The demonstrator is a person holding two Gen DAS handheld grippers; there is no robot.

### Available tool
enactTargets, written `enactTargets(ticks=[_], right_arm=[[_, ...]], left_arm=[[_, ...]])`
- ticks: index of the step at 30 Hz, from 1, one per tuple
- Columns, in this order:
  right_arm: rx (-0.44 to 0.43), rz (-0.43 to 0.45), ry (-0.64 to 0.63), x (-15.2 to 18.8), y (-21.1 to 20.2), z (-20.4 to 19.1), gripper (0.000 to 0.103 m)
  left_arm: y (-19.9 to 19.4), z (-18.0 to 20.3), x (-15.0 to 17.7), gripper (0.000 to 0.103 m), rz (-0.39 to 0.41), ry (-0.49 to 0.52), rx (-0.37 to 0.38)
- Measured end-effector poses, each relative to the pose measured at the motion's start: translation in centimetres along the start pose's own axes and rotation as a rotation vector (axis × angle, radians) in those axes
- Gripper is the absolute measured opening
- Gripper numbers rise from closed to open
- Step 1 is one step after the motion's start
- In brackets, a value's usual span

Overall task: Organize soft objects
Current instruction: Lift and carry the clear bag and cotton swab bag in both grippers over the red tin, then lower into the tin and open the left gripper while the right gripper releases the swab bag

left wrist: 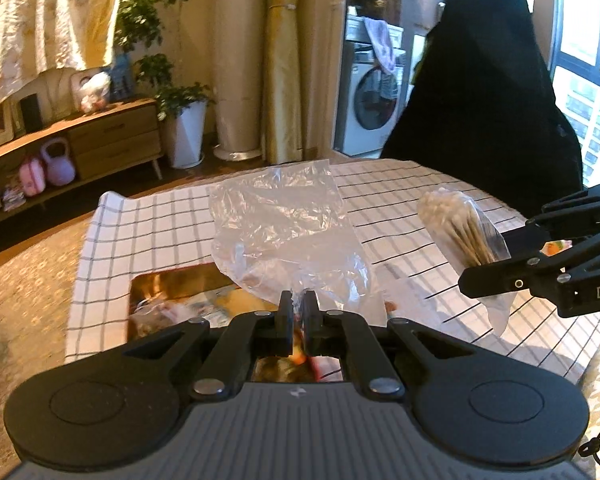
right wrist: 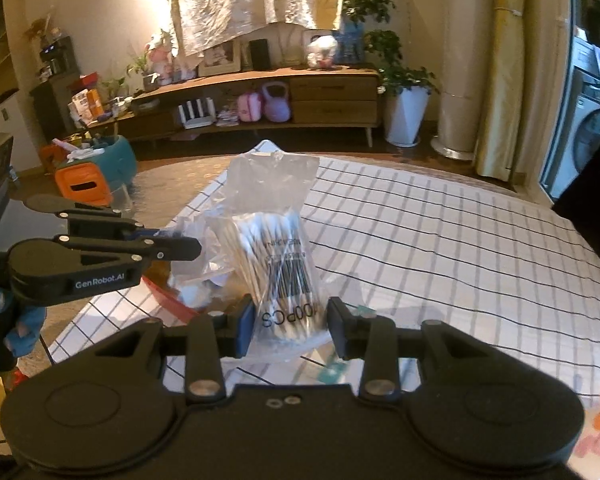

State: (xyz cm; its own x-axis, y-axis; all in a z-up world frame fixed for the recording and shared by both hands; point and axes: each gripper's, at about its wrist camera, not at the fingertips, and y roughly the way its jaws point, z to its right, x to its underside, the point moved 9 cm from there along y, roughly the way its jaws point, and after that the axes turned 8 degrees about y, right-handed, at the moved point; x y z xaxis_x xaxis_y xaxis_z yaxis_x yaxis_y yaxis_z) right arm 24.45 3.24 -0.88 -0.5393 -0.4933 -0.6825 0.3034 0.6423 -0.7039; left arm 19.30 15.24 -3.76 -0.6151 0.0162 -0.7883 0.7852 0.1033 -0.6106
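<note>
We hold two things above the checked cloth (right wrist: 440, 240). Our left gripper (left wrist: 298, 312) is clamped tight on the edge of an empty clear bag (left wrist: 284, 224), which billows up ahead of the jaws over the cloth. Our right gripper (right wrist: 290, 316) squeezes a pack of cotton swabs (right wrist: 278, 256) about its lower end, jaws partly closed with the pack upright between the pads. In the left view, the pack hangs just right of the bag, apart from it. We judge the next move is to slip the swabs into the bag, and that is where trouble lies: the bag's mouth is pinched at one point only, so it may stay collapsed and the pack would push the film aside instead of entering. The slick wrapper could also slide through our pads, dropping the pack onto the cloth.
</note>
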Motion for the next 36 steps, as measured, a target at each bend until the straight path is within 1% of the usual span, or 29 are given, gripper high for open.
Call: enactTargets(ticks=[7, 13, 17, 21, 28, 32, 36], right_arm=[[-0.026, -0.029, -0.015, -0.2, 3.0, -2.5, 0.037], [-0.023, -0.063, -0.013, -0.2, 6.4, -3.1, 0.037], [-0.010, -0.081, 0.000, -0.6, 9.0, -3.2, 0.037], [0.011, -0.106, 0.015, -0.6, 11.8, -3.3, 0.037], [0.057, -0.144, 0.016, -1.1, 16.1, -3.5, 0.037], [0.070, -0.166, -0.006, -1.0, 17.6, -4.1, 0.038], [0.077, -0.191, -0.030, -0.9, 18.7, -4.5, 0.038]], left_arm=[[-0.3, -3.6, 2.2, 0.005, -0.033, -0.018, -0.039], [0.7, -6.6, 4.4, 0.005, -0.083, -0.041, -0.073], [1.8, -7.7, 5.6, 0.005, -0.122, -0.049, -0.078], [2.7, -8.0, 6.6, 0.004, -0.146, -0.046, -0.057], [3.9, -7.0, 7.5, 0.004, -0.173, -0.014, -0.022], [4.5, -7.0, 8.1, 0.004, -0.186, -0.003, -0.022], [5.3, -7.3, 8.3, 0.005, -0.196, -0.014, -0.021]])
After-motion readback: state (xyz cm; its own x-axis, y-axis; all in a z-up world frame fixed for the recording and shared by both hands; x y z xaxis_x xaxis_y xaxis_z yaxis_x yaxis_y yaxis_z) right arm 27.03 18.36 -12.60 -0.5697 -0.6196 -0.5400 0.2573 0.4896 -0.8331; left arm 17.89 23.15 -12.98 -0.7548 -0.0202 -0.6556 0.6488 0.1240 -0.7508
